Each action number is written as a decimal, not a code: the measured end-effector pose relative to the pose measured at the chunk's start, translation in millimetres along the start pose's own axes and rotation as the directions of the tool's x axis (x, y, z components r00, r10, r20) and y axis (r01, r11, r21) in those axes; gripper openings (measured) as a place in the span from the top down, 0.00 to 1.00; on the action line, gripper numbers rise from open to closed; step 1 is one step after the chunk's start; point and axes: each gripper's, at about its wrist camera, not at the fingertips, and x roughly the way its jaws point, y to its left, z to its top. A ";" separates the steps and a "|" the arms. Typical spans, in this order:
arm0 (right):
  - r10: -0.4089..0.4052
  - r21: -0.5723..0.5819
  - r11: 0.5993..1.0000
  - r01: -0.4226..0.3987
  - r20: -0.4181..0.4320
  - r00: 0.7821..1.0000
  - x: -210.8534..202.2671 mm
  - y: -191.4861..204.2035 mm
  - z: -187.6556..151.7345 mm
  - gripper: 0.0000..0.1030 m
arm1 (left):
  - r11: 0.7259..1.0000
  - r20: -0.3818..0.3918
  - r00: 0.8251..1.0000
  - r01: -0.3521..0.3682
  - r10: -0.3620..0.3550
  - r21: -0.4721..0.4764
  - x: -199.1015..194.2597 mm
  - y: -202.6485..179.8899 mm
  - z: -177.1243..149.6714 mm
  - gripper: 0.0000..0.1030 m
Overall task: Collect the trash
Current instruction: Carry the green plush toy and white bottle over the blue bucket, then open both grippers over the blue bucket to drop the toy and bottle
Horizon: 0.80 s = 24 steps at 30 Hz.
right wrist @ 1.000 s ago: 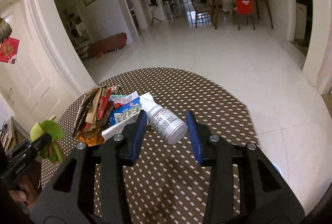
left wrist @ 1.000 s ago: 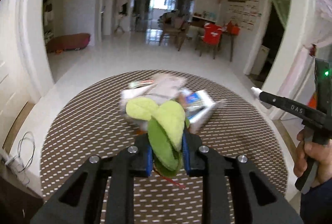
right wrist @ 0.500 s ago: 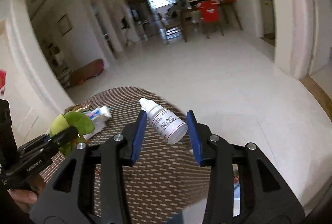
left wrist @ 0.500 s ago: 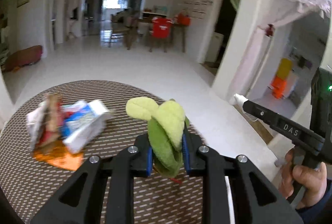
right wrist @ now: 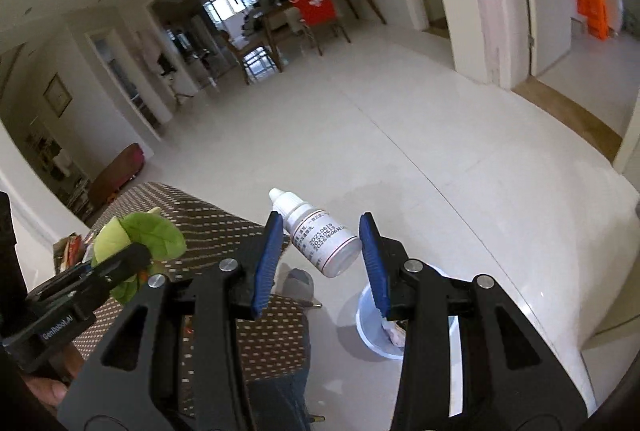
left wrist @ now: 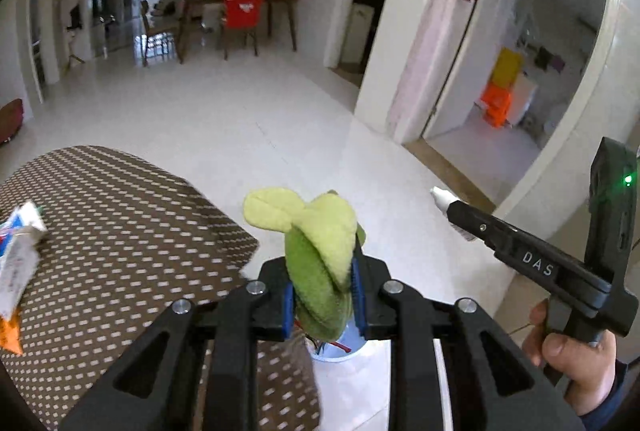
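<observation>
My left gripper (left wrist: pixel 322 295) is shut on a bunch of green leaves (left wrist: pixel 316 251), held past the table's right edge above a pale blue bin (left wrist: pixel 336 349) on the floor. It also shows in the right wrist view (right wrist: pixel 132 263) with the leaves (right wrist: pixel 148 231). My right gripper (right wrist: pixel 320 259) is shut on a small white dropper bottle (right wrist: pixel 320 239), held over the floor, with the bin (right wrist: pixel 380 327) below it. The right gripper shows in the left wrist view (left wrist: pixel 472 223), with the bottle tip (left wrist: pixel 442 197) sticking out.
The round table (left wrist: pixel 120 231) with a brown dotted cloth carries wrappers and a paper carton (left wrist: pixel 20 259) at its left. White tiled floor (right wrist: pixel 400 135) lies beyond. A white pillar (left wrist: pixel 400 51) and doorways stand to the right. Dining chairs (left wrist: pixel 240 11) stand far back.
Both grippers have swung right, off the table toward the floor, each still holding its item. The blue bin has come into view below them.
</observation>
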 end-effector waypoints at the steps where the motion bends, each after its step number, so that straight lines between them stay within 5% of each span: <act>1: -0.004 0.011 1.000 0.004 -0.007 1.000 3.9 -6.7 -0.1 0.62 | 1.000 -0.015 1.000 0.002 -0.002 0.004 7.6 -2.8 0.9 0.79; 8: -0.034 0.092 0.995 0.041 -0.074 0.997 33.2 -51.5 -10.9 0.62 | 0.998 -0.162 0.987 0.023 -0.014 0.052 74.6 -22.8 -4.1 0.79; 17: -0.039 0.197 0.978 0.075 -0.180 0.983 79.6 -94.6 -21.9 0.61 | 0.995 -0.341 0.940 0.036 -0.004 0.089 154.2 -44.9 -4.2 0.78; 19: -0.034 0.234 0.969 0.081 -0.197 0.980 86.3 -101.4 -20.9 0.58 | 0.994 -0.380 0.925 0.049 -0.008 0.097 167.9 -49.8 -3.7 0.67; 20: -0.031 0.250 0.965 0.083 -0.205 0.978 88.2 -106.4 -21.3 0.48 | 0.994 -0.403 0.915 0.044 0.000 0.099 174.5 -51.2 -3.8 0.57; 22: -0.039 0.260 0.961 0.095 -0.211 0.977 89.9 -111.2 -22.1 0.37 | 0.995 -0.405 0.914 0.013 0.028 0.099 180.0 -52.1 -2.7 0.16; 24: -0.041 0.269 0.958 0.100 -0.217 0.975 90.2 -114.4 -23.4 0.28 | 0.994 -0.380 0.923 -0.026 0.065 0.108 180.1 -50.5 0.0 0.13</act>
